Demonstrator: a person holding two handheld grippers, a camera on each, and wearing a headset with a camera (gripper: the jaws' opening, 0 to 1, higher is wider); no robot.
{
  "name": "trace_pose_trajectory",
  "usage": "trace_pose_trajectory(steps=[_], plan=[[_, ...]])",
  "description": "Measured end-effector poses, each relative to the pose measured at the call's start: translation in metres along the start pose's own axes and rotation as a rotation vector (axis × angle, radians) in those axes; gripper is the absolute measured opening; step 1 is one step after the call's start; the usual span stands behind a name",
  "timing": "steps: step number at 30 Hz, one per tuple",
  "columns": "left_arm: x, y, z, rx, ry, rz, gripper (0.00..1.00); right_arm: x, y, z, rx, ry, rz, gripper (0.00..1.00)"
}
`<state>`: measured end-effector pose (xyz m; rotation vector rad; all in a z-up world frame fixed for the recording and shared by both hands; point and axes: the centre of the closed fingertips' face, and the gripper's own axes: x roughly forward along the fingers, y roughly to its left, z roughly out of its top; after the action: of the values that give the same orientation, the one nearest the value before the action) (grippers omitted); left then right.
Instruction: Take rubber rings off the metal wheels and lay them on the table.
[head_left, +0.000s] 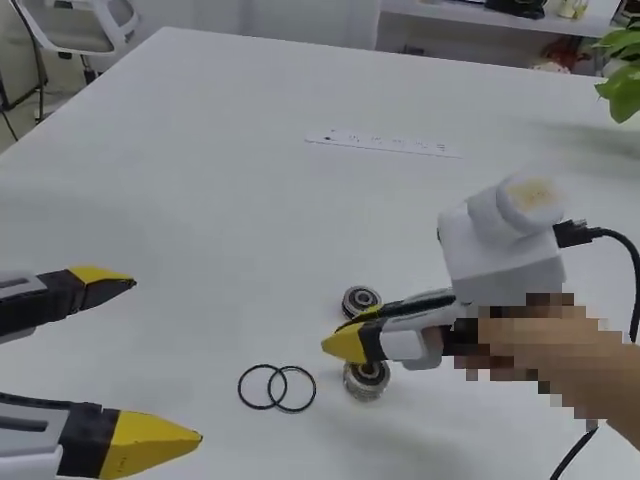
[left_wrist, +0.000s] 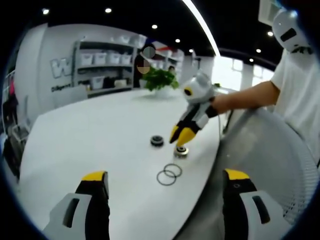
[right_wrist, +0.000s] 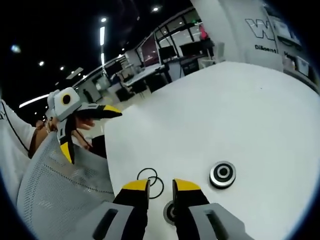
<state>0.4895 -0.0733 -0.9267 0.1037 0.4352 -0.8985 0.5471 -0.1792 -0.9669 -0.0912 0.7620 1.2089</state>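
- Now the left gripper (head_left: 130, 360) sits low at the left in the head view. Its two yellow-tipped jaws are wide open, and nothing is between them.
- The right gripper (head_left: 350, 345) comes in from the right, held by a hand (head_left: 545, 350). Its yellow tips point down at the near metal wheel (head_left: 366, 378).
- In the right gripper view its jaws are almost together, with just a thin gap. I cannot tell if they pinch anything.
- The near metal wheel is right under those tips. I cannot tell if the tips touch it.
- The far metal wheel (head_left: 361, 298) lies flat on the table a little farther away. It is apart from the near one, and no gripper is on it.
- Two rubber rings (head_left: 277, 388) lie flat on the white table (head_left: 250, 180), just left of the near metal wheel. They are thin and black, and one lies partly over the other.
- Both rings are between the two grippers, and neither gripper touches them.
- A black cable (head_left: 620, 250) runs from the right gripper off to the right.
- A white strip (head_left: 383, 143) with small marks lies far back on the table.
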Motion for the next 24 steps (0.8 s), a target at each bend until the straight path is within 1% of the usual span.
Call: trace_pose_trajectory(steps=[6,9,11,14,17,20,21,24], plan=[[-0.001,0.003,0.004,0.009,-0.005,0.000,0.96,-0.011,-0.003,0.021,-0.061,-0.048,-0.011,0.20],[-0.001,0.003,0.007,0.018,-0.006,-0.001,0.96,-0.017,-0.004,0.031,-0.080,-0.066,-0.019,0.20],[-0.001,0.003,0.009,0.021,-0.008,0.000,0.95,-0.020,-0.007,0.037,-0.089,-0.076,-0.031,0.19],[0.000,0.004,0.013,0.027,-0.011,0.001,0.95,-0.029,-0.013,0.050,-0.108,-0.112,-0.058,0.20],[0.000,0.005,0.019,0.042,-0.015,0.000,0.95,-0.036,-0.018,0.059,-0.119,-0.136,-0.078,0.20],[0.001,0.007,0.026,0.054,-0.023,-0.001,0.95,-0.043,-0.026,0.067,-0.127,-0.182,-0.104,0.23],[0.001,0.007,0.028,0.059,-0.027,-0.002,0.94,-0.046,-0.030,0.072,-0.130,-0.217,-0.114,0.23],[0.001,0.009,0.036,0.072,-0.034,-0.010,0.89,-0.051,-0.035,0.075,-0.127,-0.249,-0.120,0.23]])
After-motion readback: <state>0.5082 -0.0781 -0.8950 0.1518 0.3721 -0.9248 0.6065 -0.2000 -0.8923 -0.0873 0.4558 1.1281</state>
